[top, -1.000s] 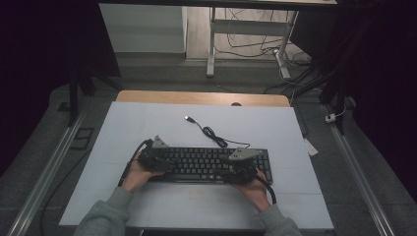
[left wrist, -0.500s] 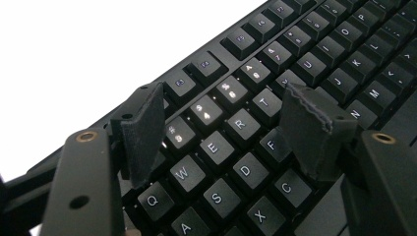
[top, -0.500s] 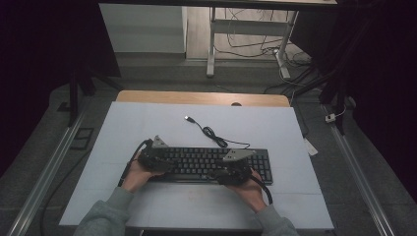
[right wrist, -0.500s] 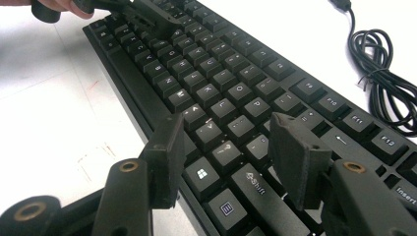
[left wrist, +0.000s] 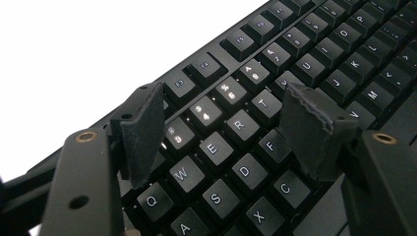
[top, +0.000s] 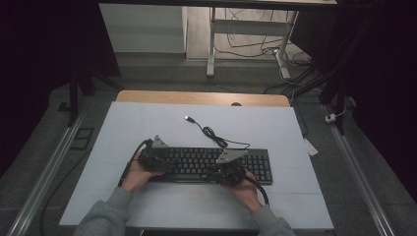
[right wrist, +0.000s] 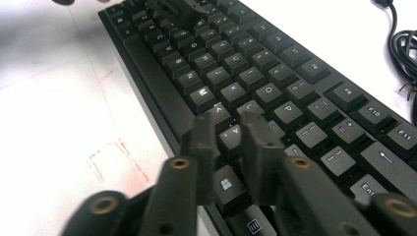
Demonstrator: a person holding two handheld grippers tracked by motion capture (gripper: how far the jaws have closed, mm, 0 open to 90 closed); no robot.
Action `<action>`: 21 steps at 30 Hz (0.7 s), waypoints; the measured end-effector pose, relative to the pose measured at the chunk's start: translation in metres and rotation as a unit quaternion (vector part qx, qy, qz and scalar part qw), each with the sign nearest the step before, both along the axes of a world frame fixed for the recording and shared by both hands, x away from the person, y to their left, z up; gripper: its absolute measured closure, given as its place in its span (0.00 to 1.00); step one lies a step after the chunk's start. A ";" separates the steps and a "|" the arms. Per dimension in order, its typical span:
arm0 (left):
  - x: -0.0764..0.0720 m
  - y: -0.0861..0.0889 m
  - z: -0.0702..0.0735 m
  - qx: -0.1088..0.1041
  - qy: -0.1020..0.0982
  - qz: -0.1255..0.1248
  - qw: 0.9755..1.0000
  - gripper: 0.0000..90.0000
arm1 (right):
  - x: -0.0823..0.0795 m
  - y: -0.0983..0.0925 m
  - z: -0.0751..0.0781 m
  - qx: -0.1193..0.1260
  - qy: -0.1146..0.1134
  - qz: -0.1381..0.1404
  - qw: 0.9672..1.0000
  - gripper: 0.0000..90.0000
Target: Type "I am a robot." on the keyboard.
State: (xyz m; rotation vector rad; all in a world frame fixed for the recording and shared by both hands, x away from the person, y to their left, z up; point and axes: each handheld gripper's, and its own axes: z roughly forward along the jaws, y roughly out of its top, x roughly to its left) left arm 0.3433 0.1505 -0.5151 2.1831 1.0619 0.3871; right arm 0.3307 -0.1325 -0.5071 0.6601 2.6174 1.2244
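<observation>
Black kbd (top: 211, 164), backlit keys, cord attached

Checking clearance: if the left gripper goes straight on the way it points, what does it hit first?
Likely the keyboard: the left gripper points down at the letter keys around E, R and D, jaws open above them. Gap unclear.

A white surface (top: 147, 123) with a wooden far edge stands in a dim room, grey floor (top: 162, 73) around it, loose cables (top: 255, 42) beyond.
</observation>
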 end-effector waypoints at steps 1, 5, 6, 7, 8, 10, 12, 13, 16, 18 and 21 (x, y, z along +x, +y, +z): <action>0.000 0.000 0.000 0.000 0.000 0.000 1.000 0.38 | 0.000 0.000 0.000 -0.002 0.001 0.001 1.000 0.92; 0.000 0.000 0.000 -0.001 0.000 0.000 1.000 0.38 | 0.001 0.000 -0.001 -0.009 0.004 0.002 1.000 0.99; 0.000 0.000 0.000 -0.001 0.000 0.000 1.000 0.37 | 0.001 0.000 -0.002 -0.010 0.005 0.002 1.000 0.99; 0.000 0.000 0.000 -0.001 0.000 0.000 1.000 0.37 | 0.001 0.000 -0.002 -0.012 0.004 0.001 1.000 0.99; 0.000 0.000 0.000 0.000 0.000 0.000 1.000 0.38 | 0.001 0.000 -0.002 -0.014 0.003 0.001 1.000 1.00; 0.000 0.000 0.000 0.000 0.000 0.000 1.000 0.38 | 0.002 0.000 -0.002 -0.020 -0.004 -0.003 1.000 1.00; 0.000 0.000 0.000 0.000 0.000 0.000 1.000 0.37 | 0.004 -0.002 -0.002 -0.019 -0.003 -0.011 1.000 1.00; 0.000 0.000 0.000 0.000 0.000 0.000 1.000 0.37 | 0.005 -0.003 -0.002 -0.020 -0.004 -0.013 1.000 1.00; 0.000 -0.001 0.000 0.000 0.001 0.000 1.000 0.37 | 0.007 -0.004 -0.003 -0.021 -0.005 -0.021 1.000 1.00; 0.000 -0.001 0.000 0.000 0.001 0.000 1.000 0.37 | 0.009 -0.004 -0.004 -0.019 -0.006 -0.024 1.000 1.00; 0.000 -0.001 0.000 0.000 0.001 -0.001 1.000 0.37 | 0.011 -0.003 -0.006 -0.023 -0.006 -0.028 0.999 1.00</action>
